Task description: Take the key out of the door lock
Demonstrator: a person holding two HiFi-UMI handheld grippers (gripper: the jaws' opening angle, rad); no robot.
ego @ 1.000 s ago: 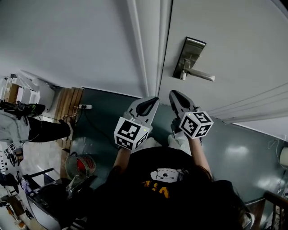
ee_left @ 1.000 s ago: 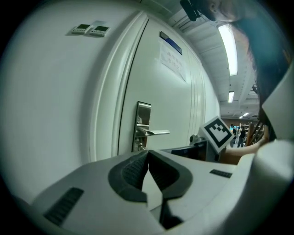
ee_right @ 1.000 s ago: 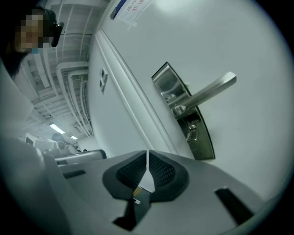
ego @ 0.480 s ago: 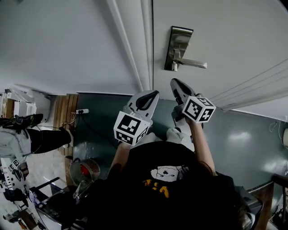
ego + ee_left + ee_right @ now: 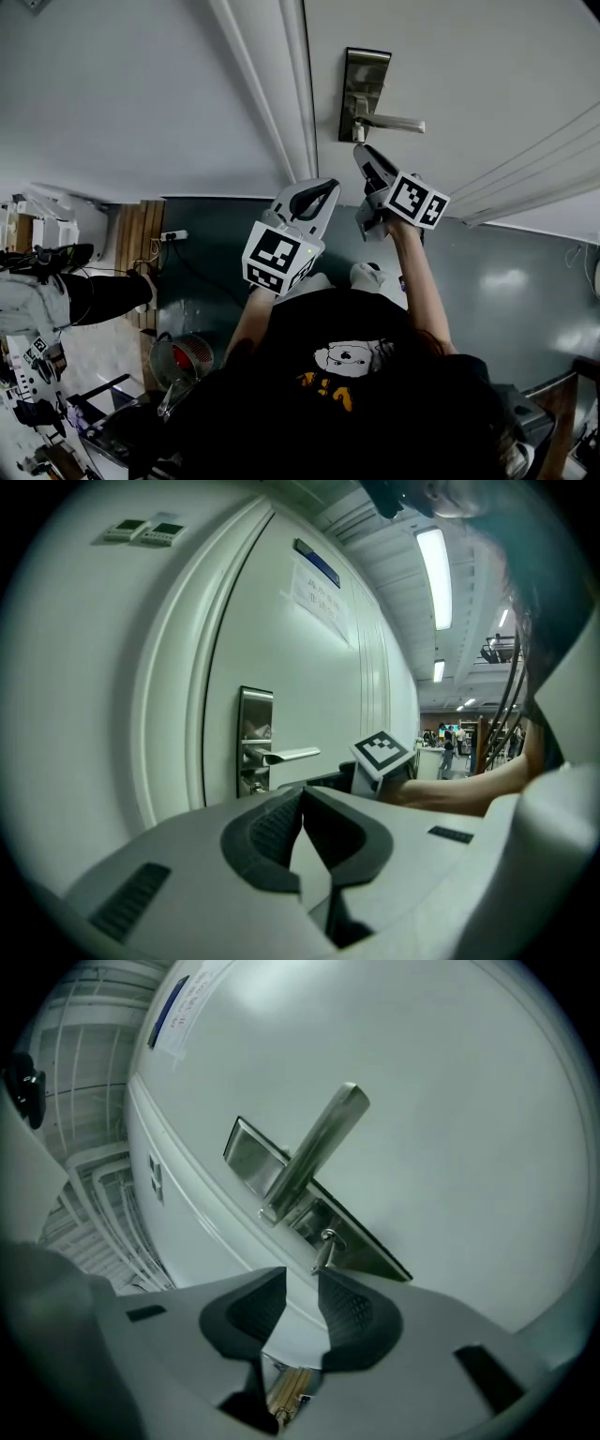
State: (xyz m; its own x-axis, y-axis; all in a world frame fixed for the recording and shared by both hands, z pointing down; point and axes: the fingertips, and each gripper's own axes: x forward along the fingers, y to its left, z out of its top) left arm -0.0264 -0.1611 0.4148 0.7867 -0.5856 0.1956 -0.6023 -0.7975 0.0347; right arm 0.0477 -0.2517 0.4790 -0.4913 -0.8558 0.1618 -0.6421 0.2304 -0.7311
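A small metal key point(image 5: 325, 1249) sticks out of the brushed steel lock plate point(image 5: 255, 1155), just under the lever handle point(image 5: 319, 1143). My right gripper point(image 5: 302, 1283) is open by a narrow gap, and the key stands just beyond its fingertips, nearer the right one, with nothing between the jaws. In the head view the right gripper point(image 5: 364, 155) points up at the key point(image 5: 359, 134) below the lock plate point(image 5: 364, 80). My left gripper point(image 5: 323, 187) hangs lower, by the door frame; its jaws are shut and empty point(image 5: 302, 794).
The white door point(image 5: 487, 66) fills the upper right, the door frame point(image 5: 281, 84) and a white wall lie to its left. From the left gripper view the handle point(image 5: 291, 756) and the right gripper's marker cube point(image 5: 382, 752) show. Clutter and a cable lie on the floor at the left point(image 5: 178, 234).
My right gripper has risen toward the lock plate and its tips now lie just under the key. The left gripper has stayed low beside the frame.
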